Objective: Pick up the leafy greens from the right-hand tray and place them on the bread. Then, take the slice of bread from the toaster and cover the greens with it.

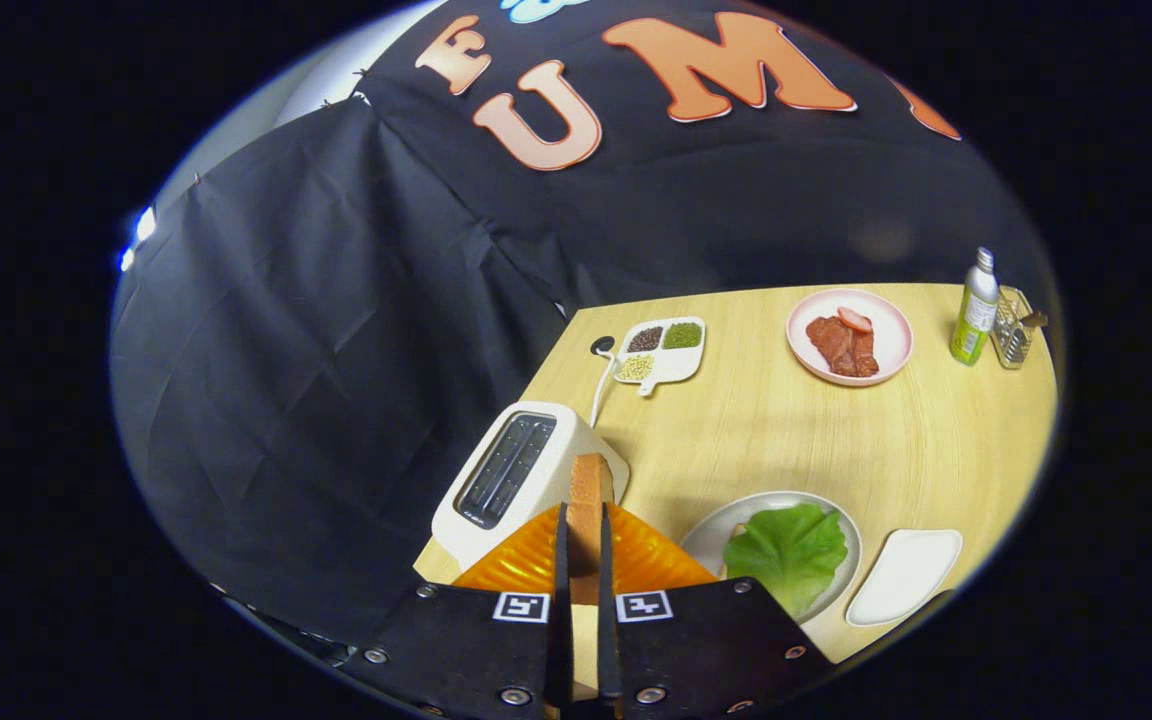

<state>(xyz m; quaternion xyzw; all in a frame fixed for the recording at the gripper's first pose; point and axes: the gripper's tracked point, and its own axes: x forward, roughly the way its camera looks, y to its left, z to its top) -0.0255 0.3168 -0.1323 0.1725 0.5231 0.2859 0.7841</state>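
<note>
My gripper (584, 535) is shut on a slice of bread (588, 490), held edge-on between both fingers and lifted above the table. Just beyond it and slightly left stands the white toaster (521, 475) with dark slots. To the right of the fingers lies a round white plate (711, 530) with a green leaf (786, 550) spread over a slice of bread, of which a small brown edge shows at the leaf's left. Right of that plate lies an empty white tray (904, 575).
A pink plate (894, 350) with slices of meat sits at the far side of the wooden table (836, 440). A divided white dish (661, 350) of seeds, a green bottle (974, 310) and a wire holder (1014, 330) stand along the far edge. The toaster's white cord (600, 385) runs back.
</note>
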